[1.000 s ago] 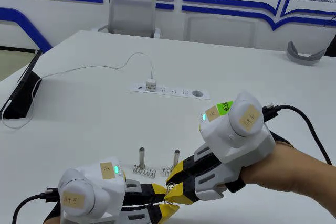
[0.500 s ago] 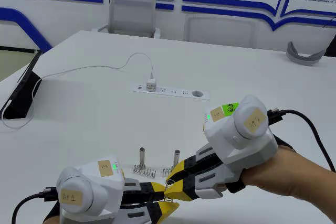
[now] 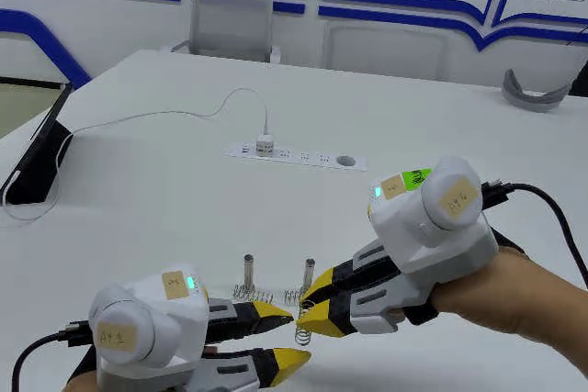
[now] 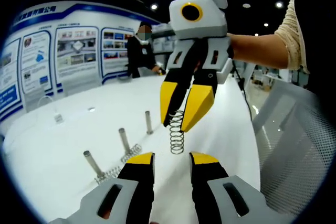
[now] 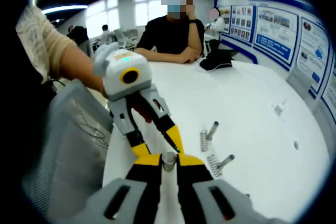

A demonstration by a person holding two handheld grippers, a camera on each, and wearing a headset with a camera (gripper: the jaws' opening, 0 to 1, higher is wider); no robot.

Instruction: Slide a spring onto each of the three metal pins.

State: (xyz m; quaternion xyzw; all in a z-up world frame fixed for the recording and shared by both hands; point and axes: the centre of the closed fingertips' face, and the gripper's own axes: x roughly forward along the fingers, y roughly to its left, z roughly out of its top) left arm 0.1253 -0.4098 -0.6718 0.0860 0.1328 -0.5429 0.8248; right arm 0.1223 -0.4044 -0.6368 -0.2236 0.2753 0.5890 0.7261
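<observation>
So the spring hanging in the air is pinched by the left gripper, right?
Not quite. The right gripper is the one pinching the spring. The left gripper is open just below it. The left gripper view shows this.

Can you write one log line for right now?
right gripper: shut on spring | left gripper: open | pins: bare

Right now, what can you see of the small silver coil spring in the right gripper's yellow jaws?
The small silver coil spring is thin bare wire, seemingly steel, with open, even turns. Its upper end is pinched between the yellow tips of the right gripper; the rest hangs free, roughly upright, ahead of the open left gripper. Nothing else touches it.
</observation>
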